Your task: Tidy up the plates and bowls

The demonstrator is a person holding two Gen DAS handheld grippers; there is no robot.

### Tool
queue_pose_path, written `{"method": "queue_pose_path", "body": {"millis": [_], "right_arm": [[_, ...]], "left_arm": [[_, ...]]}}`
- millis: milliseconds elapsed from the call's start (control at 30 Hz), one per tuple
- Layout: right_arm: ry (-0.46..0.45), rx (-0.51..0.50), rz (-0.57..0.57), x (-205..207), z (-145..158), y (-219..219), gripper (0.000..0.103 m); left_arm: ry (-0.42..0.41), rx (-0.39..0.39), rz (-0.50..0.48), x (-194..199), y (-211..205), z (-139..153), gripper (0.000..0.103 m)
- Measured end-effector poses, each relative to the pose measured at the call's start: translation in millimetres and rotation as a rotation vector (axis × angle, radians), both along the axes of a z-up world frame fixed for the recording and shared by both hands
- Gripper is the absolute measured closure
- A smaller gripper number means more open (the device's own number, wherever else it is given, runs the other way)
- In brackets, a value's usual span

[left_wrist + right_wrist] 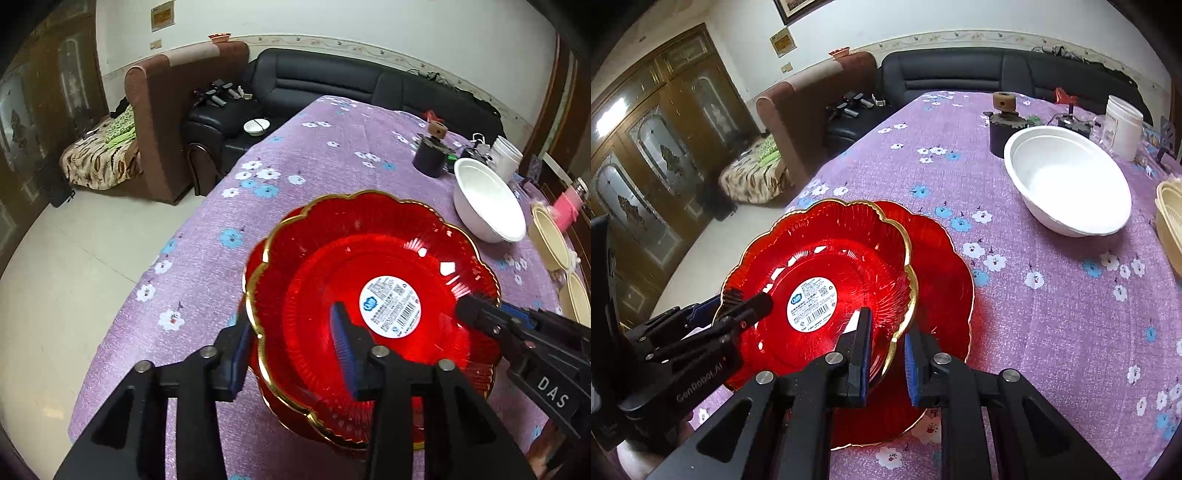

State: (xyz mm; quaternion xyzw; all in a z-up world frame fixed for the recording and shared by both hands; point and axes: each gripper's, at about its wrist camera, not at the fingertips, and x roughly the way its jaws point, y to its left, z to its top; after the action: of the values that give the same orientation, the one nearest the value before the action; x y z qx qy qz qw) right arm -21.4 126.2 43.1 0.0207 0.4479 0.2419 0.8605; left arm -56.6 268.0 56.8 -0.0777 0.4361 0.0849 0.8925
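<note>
Two red scalloped plates with gold rims lie stacked on the purple flowered tablecloth. The upper red plate [388, 266] [820, 258] bears a round white sticker and sits askew on the lower red plate [255, 258] [945, 280]. My left gripper [290, 325] is open, its blue pads apart on either side of the upper plate's near rim. It also shows in the right wrist view as the left gripper [738, 302] at that plate's left rim. My right gripper [888, 326] is shut on the opposite rim of the upper plate, and the right gripper [476, 314] shows from the side in the left wrist view.
A large white bowl [487, 203] [1067, 184] stands further back on the right. Beige bowls [546, 236] [1171, 229] sit at the right edge. A dark cup [430, 158] [1001, 136] and a white jar [508, 155] [1123, 125] stand behind. The table edge [147, 295] drops to the floor on the left.
</note>
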Motion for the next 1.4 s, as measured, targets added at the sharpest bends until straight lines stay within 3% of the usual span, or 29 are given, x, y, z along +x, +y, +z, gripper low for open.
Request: {"method": "queue_pose_path", "body": {"millis": [167, 267, 400, 567, 733, 933, 1167, 1400], "right_arm": [[-0.071, -0.037, -0.003, -9, 3, 5, 0.080], [-0.115, -0.022, -0.007, -15, 8, 4, 0.068], [-0.165, 0.004, -0.040, -23, 17, -3, 0.029], [-0.161, -0.047, -0.048, -28, 15, 0, 0.029], [-0.218, -0.012, -0.078, -50, 31, -23, 0.028], [-0.188, 0.058, -0.156, -67, 31, -74, 0.028], [-0.143, 0.058, -0.274, -80, 12, -141, 0.027], [-0.132, 0.058, -0.395, -95, 3, -218, 0.028]], "left_arm": [[-0.047, 0.003, 0.025, -12, 3, 12, 0.051], [-0.083, 0.001, 0.043, -23, 6, 22, 0.046], [-0.123, -0.002, 0.050, -37, 5, 32, 0.042], [-0.149, -0.040, 0.031, -50, -2, 41, 0.041], [-0.179, -0.048, 0.005, -66, -17, 52, 0.035], [-0.202, -0.044, -0.076, -74, -53, 63, 0.028], [-0.174, -0.038, -0.173, -76, -102, 54, 0.028], [-0.156, -0.021, -0.207, -77, -131, 49, 0.027]]}}
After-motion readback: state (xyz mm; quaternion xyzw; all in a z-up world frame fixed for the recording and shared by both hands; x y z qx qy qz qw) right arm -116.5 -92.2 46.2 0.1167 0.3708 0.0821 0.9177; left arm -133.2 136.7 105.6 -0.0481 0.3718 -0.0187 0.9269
